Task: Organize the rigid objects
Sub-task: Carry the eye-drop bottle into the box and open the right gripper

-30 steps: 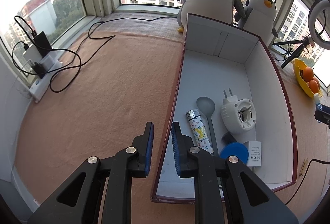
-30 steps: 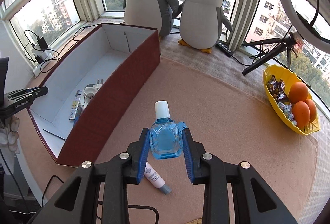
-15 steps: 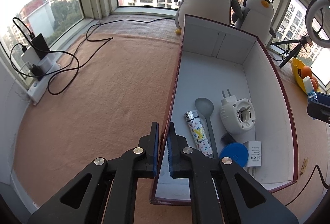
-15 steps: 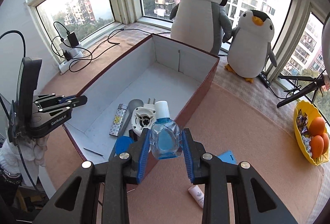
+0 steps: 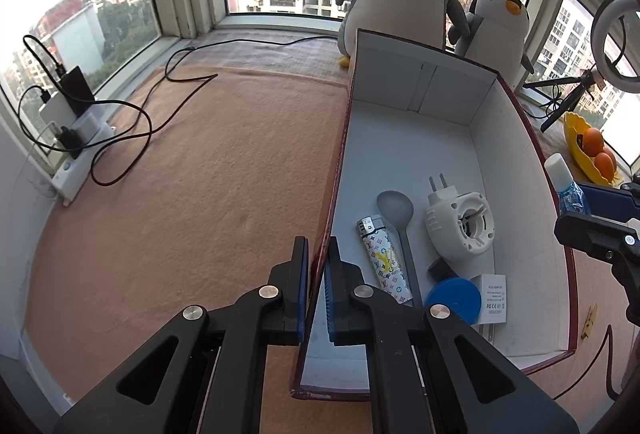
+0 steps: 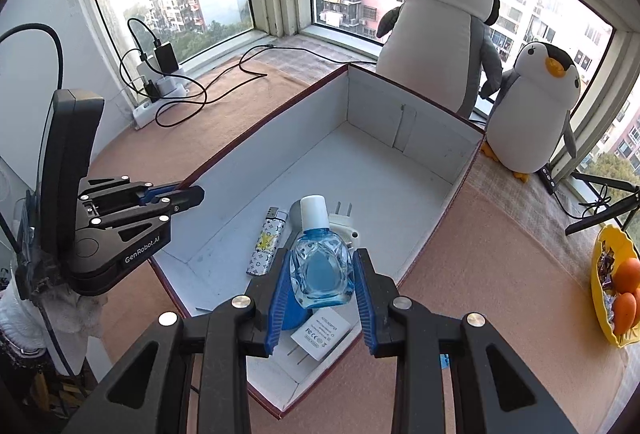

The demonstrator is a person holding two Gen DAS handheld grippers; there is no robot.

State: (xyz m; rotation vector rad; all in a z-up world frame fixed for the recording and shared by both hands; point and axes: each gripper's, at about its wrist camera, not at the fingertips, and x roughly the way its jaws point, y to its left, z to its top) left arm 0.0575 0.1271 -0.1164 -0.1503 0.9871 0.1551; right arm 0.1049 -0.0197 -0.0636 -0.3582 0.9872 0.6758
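A long open box [image 5: 400, 138] with dark red outside and white inside lies on the tan mat; it also shows in the right wrist view [image 6: 384, 170]. In it lie a patterned lighter [image 5: 384, 260], a grey spoon [image 5: 396, 210], a white plug-in device [image 5: 460, 222], a blue disc [image 5: 454, 300] and a white adapter [image 5: 493, 299]. My left gripper [image 5: 316, 292] is shut on the box's left wall near its front end. My right gripper [image 6: 320, 298] is shut on a clear blue bottle [image 6: 320, 270] with a white cap, held above the box's near end.
Two plush penguins [image 6: 444, 34] stand behind the box. A yellow bowl [image 6: 612, 290] with oranges and sweets sits at the right. A power strip [image 5: 76, 142] with chargers and black cables lies at the left by the window. A ring light stand [image 5: 576, 90] is at the far right.
My right gripper carried the blue bottle from the mat to over the box's near end. My left gripper closed on the box's left wall.
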